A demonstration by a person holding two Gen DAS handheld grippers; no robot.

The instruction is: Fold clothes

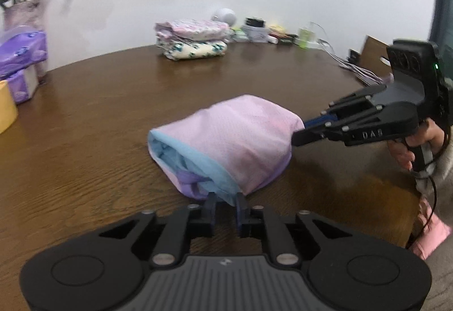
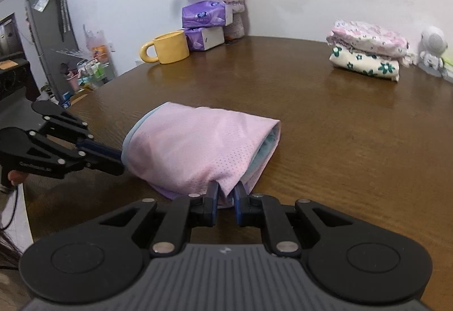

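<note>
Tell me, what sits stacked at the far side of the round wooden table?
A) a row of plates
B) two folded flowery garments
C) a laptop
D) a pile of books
B: two folded flowery garments lie one on top of the other near the far edge of the table, a pink-patterned one over a cream one with green flowers.

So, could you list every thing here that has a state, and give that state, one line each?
Pink garment: folded over, puffed up, held at two ends.
Left tool: shut on the pink garment.
Right tool: shut on the pink garment.
Folded clothes: stacked, two pieces.
Yellow mug: upright.
Tissue packs: stacked, top one open.
</note>
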